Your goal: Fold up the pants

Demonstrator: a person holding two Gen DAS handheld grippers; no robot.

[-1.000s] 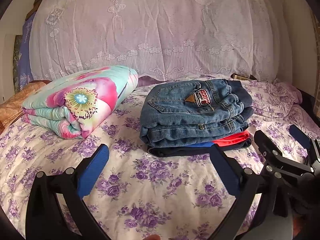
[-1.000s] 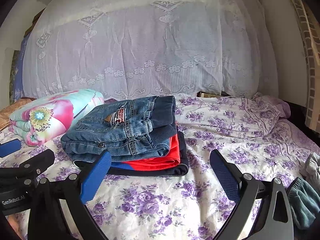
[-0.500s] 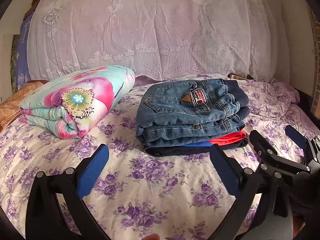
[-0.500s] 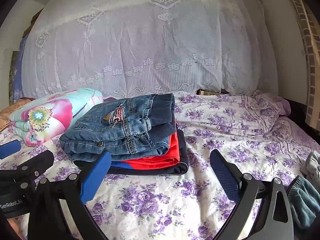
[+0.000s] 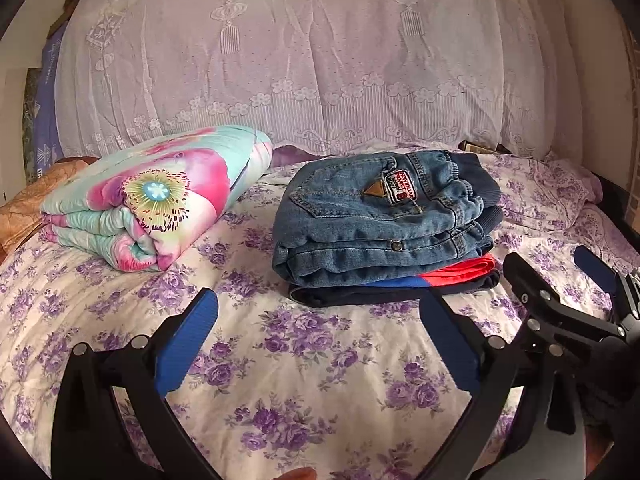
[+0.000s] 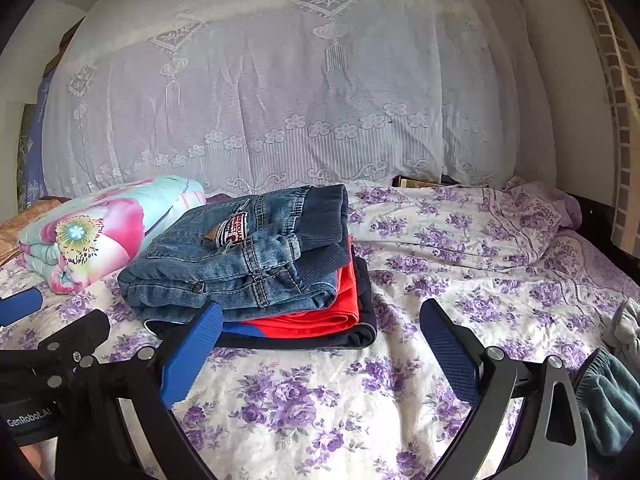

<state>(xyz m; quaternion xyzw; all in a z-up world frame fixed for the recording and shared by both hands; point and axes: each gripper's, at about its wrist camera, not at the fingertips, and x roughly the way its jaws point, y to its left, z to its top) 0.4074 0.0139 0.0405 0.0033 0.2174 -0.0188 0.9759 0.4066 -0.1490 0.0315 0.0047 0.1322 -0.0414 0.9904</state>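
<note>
Folded blue jeans lie on top of a stack with red-and-blue and dark garments on the floral bed sheet. The jeans also show in the right wrist view, with the red garment under them. My left gripper is open and empty, hovering in front of the stack. My right gripper is open and empty, just to the stack's right front. Each gripper appears at the edge of the other's view.
A folded floral quilt lies left of the stack. A lace-covered pile of bedding stands at the back. Grey and teal garments lie at the right edge. A dark bed edge runs along the far right.
Both grippers have drawn back slightly and drifted right; the stack sits a little further left and higher in both views. Both stay open.
</note>
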